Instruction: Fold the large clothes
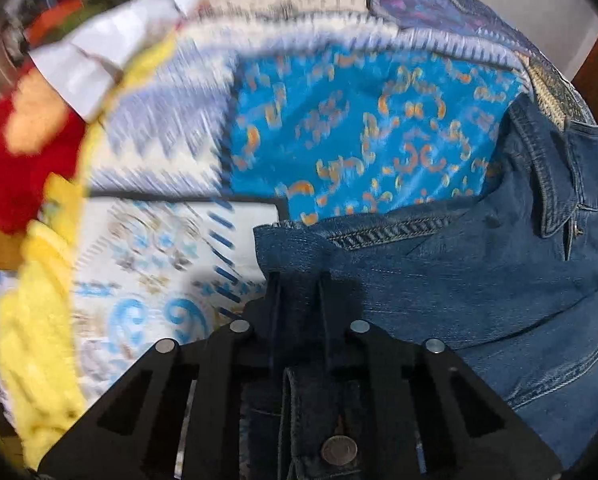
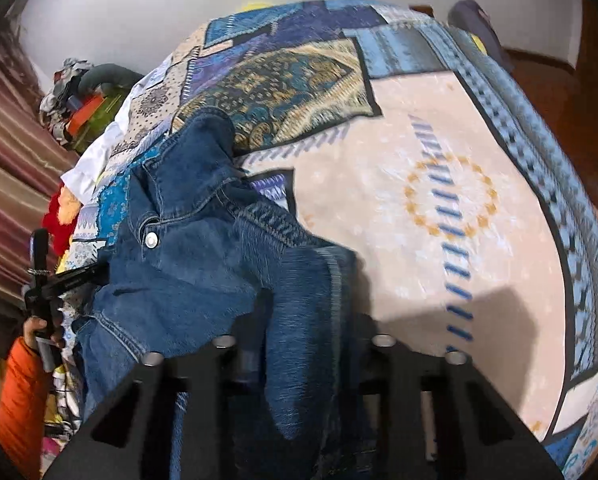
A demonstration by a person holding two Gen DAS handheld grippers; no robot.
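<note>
A blue denim jacket (image 1: 479,272) lies crumpled on a patchwork bedspread (image 1: 359,128). In the left wrist view my left gripper (image 1: 299,276) is shut on a folded denim edge, and a metal button (image 1: 339,450) shows below between the fingers. In the right wrist view the jacket (image 2: 187,248) drapes over my right gripper (image 2: 303,320), whose fingertips are hidden under the cloth; denim runs between its jaws. At the jacket's left side the left gripper (image 2: 95,270) grips the cloth, held by a hand in an orange sleeve (image 2: 19,400).
The bedspread (image 2: 439,200) stretches bare to the right of the jacket. A red and yellow fluffy blanket (image 1: 27,184) and a white cloth (image 1: 99,52) lie along the bed's left edge. A pile of clutter (image 2: 83,96) sits by the striped curtain (image 2: 7,160).
</note>
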